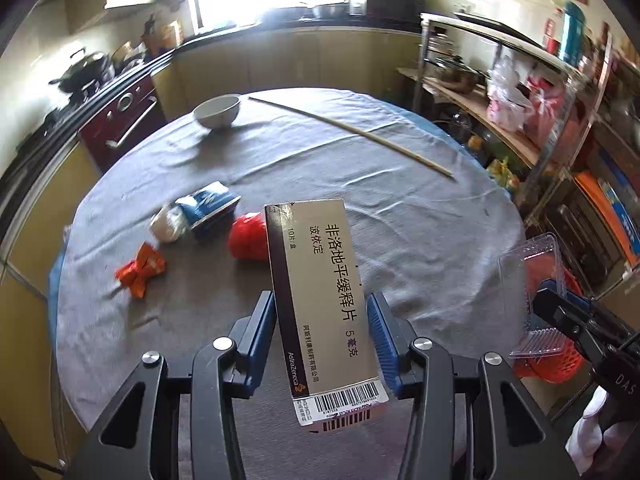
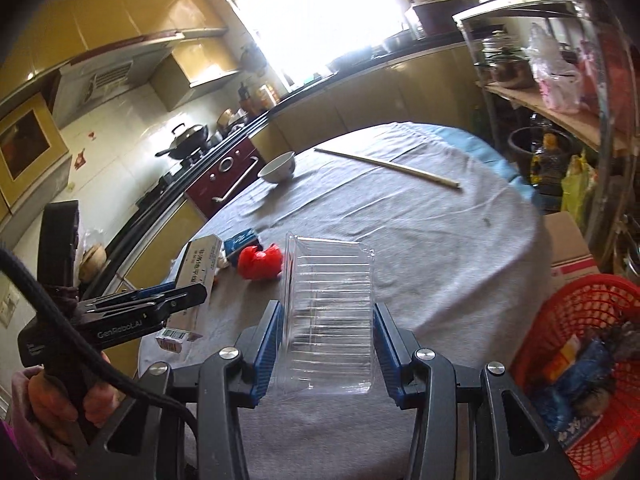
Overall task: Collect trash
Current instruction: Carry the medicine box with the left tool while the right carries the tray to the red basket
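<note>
My left gripper is shut on a beige medicine box and holds it above the grey table. My right gripper is shut on a clear plastic clamshell tray, also seen in the left wrist view. On the table lie a red crumpled bag, a blue and white packet, a white wad and an orange wrapper. A red mesh basket with trash in it stands right of the table.
A white bowl and a long wooden stick lie at the table's far side. A cardboard box sits behind the basket. Shelves with pots and bags stand at the right. A stove and counter run along the left.
</note>
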`<state>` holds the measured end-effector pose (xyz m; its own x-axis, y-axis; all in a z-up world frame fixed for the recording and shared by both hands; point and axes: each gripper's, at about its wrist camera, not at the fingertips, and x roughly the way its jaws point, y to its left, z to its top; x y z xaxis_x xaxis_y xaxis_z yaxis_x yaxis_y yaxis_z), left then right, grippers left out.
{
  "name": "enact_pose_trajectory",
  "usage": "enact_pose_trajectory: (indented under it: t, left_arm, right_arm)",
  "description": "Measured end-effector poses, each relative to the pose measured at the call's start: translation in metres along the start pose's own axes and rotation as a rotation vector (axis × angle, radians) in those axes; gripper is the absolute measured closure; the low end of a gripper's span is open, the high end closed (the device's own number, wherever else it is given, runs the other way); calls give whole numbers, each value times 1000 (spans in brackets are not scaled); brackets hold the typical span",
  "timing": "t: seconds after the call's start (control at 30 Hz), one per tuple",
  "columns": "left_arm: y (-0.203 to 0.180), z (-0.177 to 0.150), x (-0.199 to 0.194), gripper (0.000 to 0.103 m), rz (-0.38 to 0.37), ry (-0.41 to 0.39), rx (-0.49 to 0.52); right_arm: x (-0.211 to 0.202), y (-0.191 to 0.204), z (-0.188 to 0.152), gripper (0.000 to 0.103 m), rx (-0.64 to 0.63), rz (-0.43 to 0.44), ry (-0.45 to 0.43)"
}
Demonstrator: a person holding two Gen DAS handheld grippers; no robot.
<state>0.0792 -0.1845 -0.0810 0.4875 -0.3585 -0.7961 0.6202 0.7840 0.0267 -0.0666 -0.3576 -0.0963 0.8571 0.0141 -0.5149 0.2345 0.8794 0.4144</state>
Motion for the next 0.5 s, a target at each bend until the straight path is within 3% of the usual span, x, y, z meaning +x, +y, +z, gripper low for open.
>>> enact_pose_trajectory:
  t: [0.5]
  left_arm:
    - [-80,9,1,55,-42,-13,193]
  right_arm:
    - [-45,-51,-2,55,98,-79,-64]
